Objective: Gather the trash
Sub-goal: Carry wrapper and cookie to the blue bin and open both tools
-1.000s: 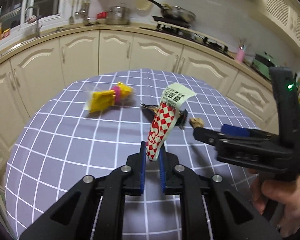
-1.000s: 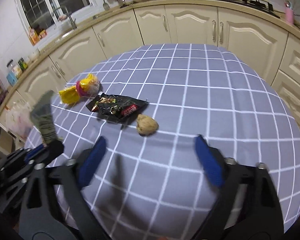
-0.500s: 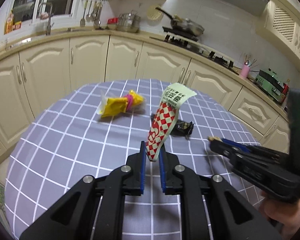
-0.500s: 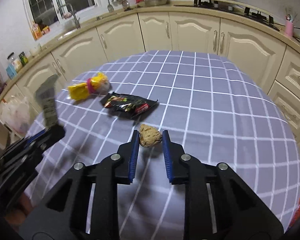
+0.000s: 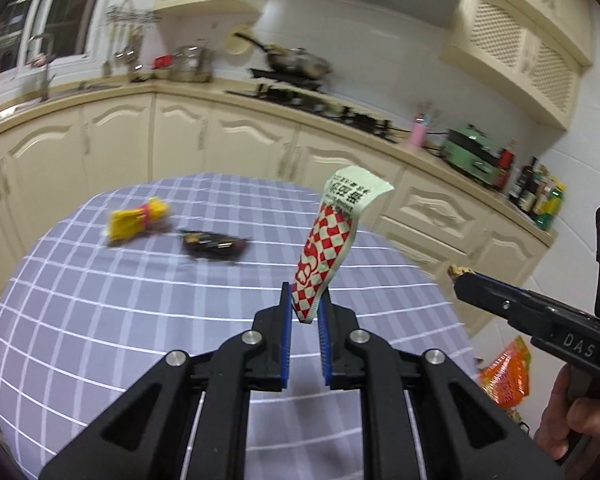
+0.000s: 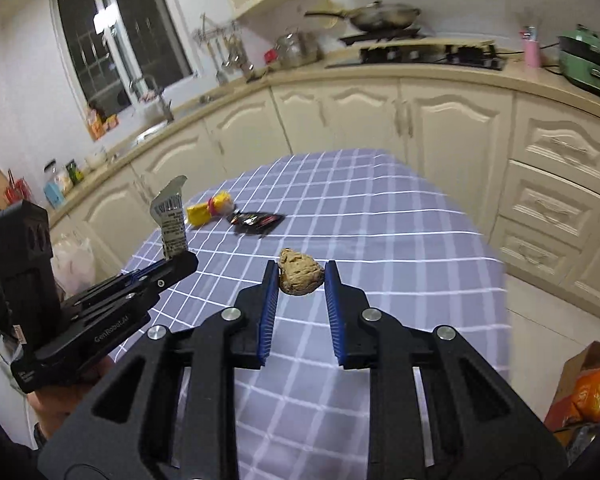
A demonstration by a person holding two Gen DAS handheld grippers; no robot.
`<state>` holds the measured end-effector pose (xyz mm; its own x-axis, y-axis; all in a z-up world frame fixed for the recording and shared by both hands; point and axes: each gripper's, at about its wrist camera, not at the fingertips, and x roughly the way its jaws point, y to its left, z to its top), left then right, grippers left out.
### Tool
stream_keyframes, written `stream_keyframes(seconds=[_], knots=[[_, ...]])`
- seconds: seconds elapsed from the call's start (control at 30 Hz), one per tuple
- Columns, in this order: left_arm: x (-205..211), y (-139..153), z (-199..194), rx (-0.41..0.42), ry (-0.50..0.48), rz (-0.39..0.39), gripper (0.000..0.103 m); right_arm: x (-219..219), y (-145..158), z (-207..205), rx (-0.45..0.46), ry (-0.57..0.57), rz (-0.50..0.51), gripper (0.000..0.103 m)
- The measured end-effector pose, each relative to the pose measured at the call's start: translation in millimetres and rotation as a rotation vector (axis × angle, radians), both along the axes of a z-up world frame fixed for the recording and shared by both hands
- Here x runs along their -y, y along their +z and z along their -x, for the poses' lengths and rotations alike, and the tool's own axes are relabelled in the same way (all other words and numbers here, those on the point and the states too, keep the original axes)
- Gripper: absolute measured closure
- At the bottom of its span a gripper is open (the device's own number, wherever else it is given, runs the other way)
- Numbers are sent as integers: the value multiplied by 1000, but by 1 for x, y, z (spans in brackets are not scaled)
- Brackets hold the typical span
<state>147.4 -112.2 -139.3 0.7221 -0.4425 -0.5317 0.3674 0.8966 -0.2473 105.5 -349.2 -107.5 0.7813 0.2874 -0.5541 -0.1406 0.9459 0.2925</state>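
Two grippers are up above the table, each clamped on a piece of trash. The left gripper (image 5: pixel 305 312) has its blue-padded jaws pinched nearly together on the lower end of a red-and-white checkered sachet with a pale green printed top (image 5: pixel 332 240), which stands tilted toward the upper right of the left wrist frame. The right gripper (image 6: pixel 301 278) has its jaws closed part-way on a crumpled tan lump (image 6: pixel 300 272), which sits between the fingertips, clear of the cloth below.

In the right wrist view the left gripper (image 6: pixel 172 264) shows at the left edge of the frame, beside the right one but apart from it. In the left wrist view the right gripper (image 5: pixel 458 276) comes in from the right edge, its tip beyond the table's rim.

Farther out, on the grey-purple checked tablecloth (image 5: pixel 100 320), lie a yellow packet with a pink band (image 5: pixel 138 220) and just right of it a black foil wrapper (image 5: pixel 214 244), both blurred, in the left centre of the frame. The near half of the round table is bare cloth. The table's right edge drops to a pale floor, where an orange plastic bag (image 6: pixel 592 392) sits in the lower right corner. Cream kitchen cabinets (image 6: pixel 440 120) curve round behind the far edge.
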Motion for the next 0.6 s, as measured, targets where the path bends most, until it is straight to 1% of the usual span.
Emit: stream_keyframes(seconds=[0.07, 0.13, 0.2, 0.23, 0.47, 0.53, 0.6], knots=[[17, 6, 9, 12, -41, -2, 92, 22, 4, 16, 13, -35, -17, 80], [42, 11, 19, 19, -96, 1, 92, 45, 5, 32, 22, -82, -22, 80], [59, 12, 26, 22, -127, -5, 92, 74, 3, 50, 22, -138, -39, 80], [73, 13, 31, 19, -159, -4, 92, 84, 1, 57, 21, -164, -39, 80], [146, 8, 60, 4, -317, -32, 92, 172, -24, 111, -24, -367, -73, 80], [170, 3, 69, -3, -365, -44, 92, 193, -32, 126, -36, -423, -80, 80], [190, -5, 75, -19, -409, -58, 92, 216, -43, 142, -53, -480, -110, 80]])
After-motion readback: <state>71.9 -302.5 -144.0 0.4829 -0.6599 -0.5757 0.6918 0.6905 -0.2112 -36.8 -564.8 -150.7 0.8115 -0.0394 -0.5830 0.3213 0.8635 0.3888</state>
